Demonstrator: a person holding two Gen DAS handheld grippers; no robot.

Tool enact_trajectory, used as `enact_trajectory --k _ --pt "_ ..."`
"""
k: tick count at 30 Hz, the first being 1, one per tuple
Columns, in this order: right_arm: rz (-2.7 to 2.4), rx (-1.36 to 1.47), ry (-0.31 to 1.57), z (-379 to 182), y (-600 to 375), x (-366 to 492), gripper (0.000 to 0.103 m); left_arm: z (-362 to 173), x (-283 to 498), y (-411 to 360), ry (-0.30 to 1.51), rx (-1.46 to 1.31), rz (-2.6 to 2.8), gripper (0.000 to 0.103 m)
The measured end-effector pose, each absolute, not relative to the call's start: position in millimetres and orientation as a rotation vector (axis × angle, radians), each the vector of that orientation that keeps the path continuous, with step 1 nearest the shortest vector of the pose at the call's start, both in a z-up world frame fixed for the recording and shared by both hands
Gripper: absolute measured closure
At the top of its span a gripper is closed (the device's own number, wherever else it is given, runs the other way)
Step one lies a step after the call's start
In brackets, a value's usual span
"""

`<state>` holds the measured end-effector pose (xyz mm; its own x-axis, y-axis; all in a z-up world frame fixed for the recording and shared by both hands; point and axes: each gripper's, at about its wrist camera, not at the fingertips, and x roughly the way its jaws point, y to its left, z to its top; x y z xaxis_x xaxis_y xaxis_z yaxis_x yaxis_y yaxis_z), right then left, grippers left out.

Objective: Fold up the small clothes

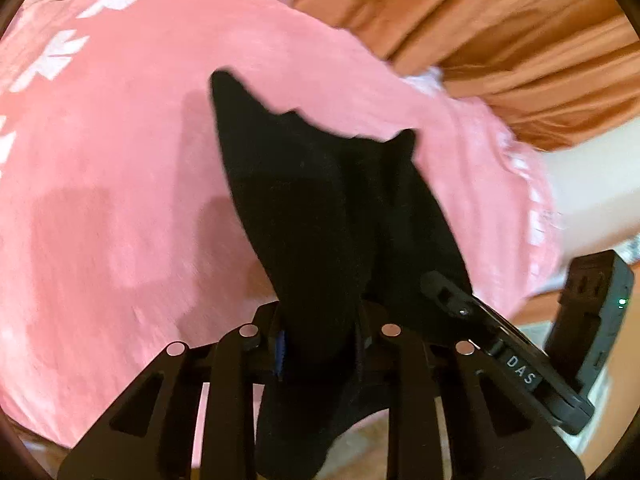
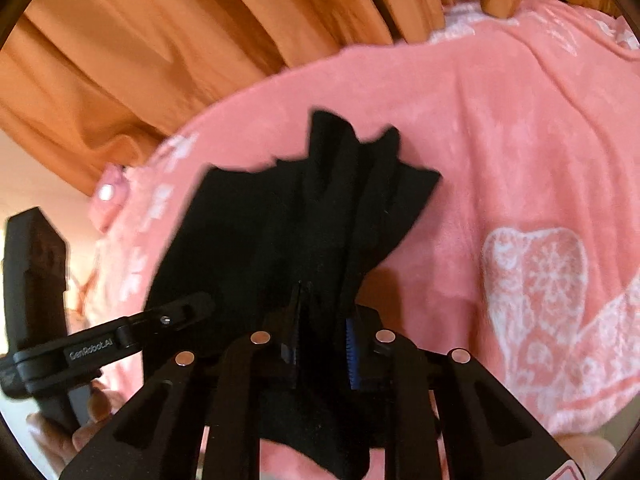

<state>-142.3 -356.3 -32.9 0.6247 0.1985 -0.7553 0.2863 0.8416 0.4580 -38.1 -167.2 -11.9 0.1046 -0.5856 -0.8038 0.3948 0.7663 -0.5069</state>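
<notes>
The left gripper point(image 1: 320, 344) is clamped on a black garment point(image 1: 320, 200); its jaws stand close together with the dark cloth pinched between them at the lower middle of the left wrist view. From the grip the cloth spreads up to the centre of the frame in loose, pointed folds, and a part of it hangs down below the jaws. What kind of garment it is, I cannot tell.

In the right wrist view the right gripper point(image 2: 322, 344) is also closed on the black garment point(image 2: 304, 216). The cloth fills the narrow gap between the blue-edged pads point(image 2: 351, 350), fans out to the upper middle of the frame and droops under the jaws.

Behind the garment lies a pink blanket point(image 1: 120, 160) with white patterns; it covers most of both views. An orange curtain point(image 2: 140, 40) hangs along the top of each frame.

At the lower right of the left view the other gripper shows, touching the cloth edge. At the lower left of the right view a person's hand point(image 2: 52, 432) holds the handle of the left gripper.
</notes>
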Motion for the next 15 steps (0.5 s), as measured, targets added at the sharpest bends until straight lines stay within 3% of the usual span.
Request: enact_trajectory --k 8,15 --pt "0.03 0.512 0.736 63.1 -325.9 -196.0 0.087 67.9 -81.3 -140.1 1.142 -0.216 -0.88 0.082" --pt "0.172 0.395 0.42 192.9 -286.1 -201.3 0.087 216.9 -84.3 -76.7 0.773 -0.187 -0.906 0.081"
